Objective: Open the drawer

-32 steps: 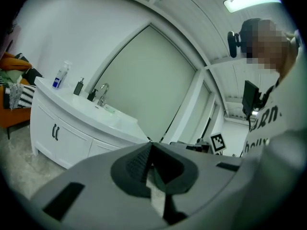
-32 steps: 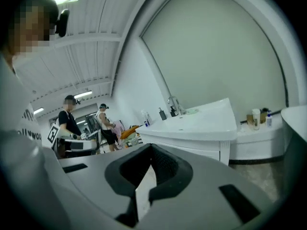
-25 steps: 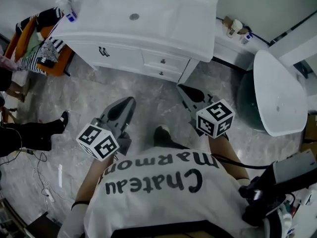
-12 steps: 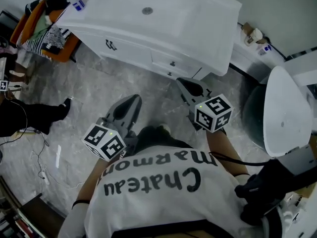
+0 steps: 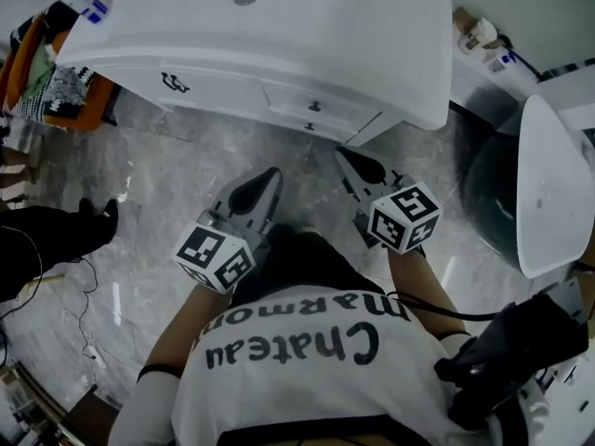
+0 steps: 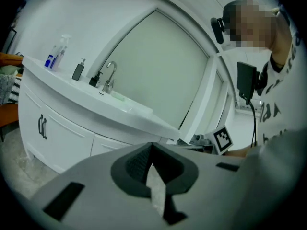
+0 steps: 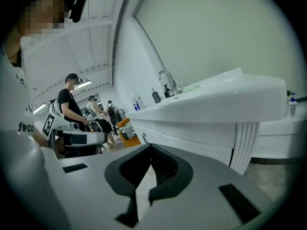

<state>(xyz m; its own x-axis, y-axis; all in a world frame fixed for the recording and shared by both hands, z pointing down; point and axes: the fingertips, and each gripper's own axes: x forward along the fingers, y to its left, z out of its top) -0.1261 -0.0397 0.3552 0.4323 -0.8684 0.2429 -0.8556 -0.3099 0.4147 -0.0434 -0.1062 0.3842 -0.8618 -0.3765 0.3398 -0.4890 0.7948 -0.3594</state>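
A white vanity [image 5: 279, 26] with a sink stands ahead of me. Its two small drawers [image 5: 321, 100] sit closed at the front right, each with a dark knob [image 5: 314, 106]. My left gripper [image 5: 270, 177] hangs over the marble floor, shut and empty, short of the drawers. My right gripper [image 5: 349, 156], also shut and empty, is just below the cabinet's right corner. In the left gripper view the left gripper [image 6: 151, 146] points at the vanity [image 6: 62, 133] front. In the right gripper view the right gripper [image 7: 149, 147] faces the counter edge [image 7: 216, 102].
An orange chair piled with clothes [image 5: 46, 82] stands left of the vanity. Someone's dark leg [image 5: 46, 240] and floor cables are at the left. A white curved fixture [image 5: 553, 184] lies at the right, bottles [image 5: 483, 35] behind it. A cabinet door handle [image 5: 170, 83] sits left of the drawers.
Both grippers have sunk and drawn closer to the vanity front; the cabinet now fills more of the top of the head view. Both stay shut.
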